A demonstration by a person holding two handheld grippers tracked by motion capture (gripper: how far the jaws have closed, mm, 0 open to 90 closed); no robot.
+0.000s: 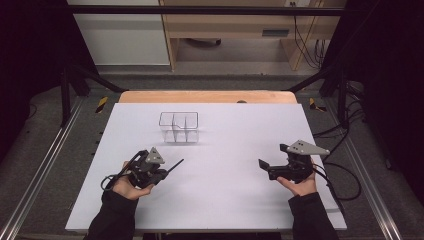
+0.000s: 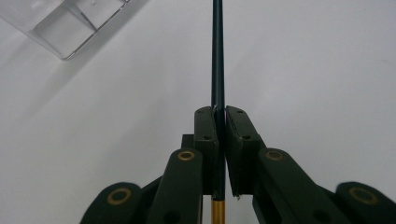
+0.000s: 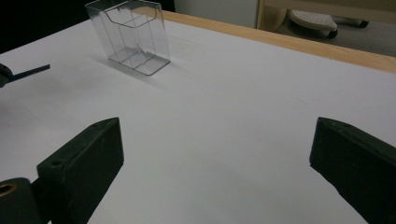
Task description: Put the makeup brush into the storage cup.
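A white table (image 1: 225,200) carries the whole scene, and on its far half, left of centre, stands a clear plastic holder (image 1: 179,127) with upright dividers that split it into open-topped slots. Both hands sit on the near half, well apart from each other. The left gripper (image 1: 161,172) is clearly the nearer of the two to the holder, which lies ahead of it and slightly to the right in the high view; the right gripper (image 1: 267,167) is well off to the other side. The left gripper's jaws are pressed together on a thin dark pen (image 2: 218,60), pinching it low on its shaft, with a gold-coloured section (image 2: 217,212) showing just behind the pads. The pen's long axis runs straight out along the jaws, and in the high view it points forward and to the right, roughly toward the holder but lying nearly level, while the slots open upward. By my reading, the coming move turns on this: the pen must be carried forward and tipped upright over a slot. The right gripper's jaws are spread wide with nothing between them. No brand, label or readable writing is visible on the pen, holder or table.
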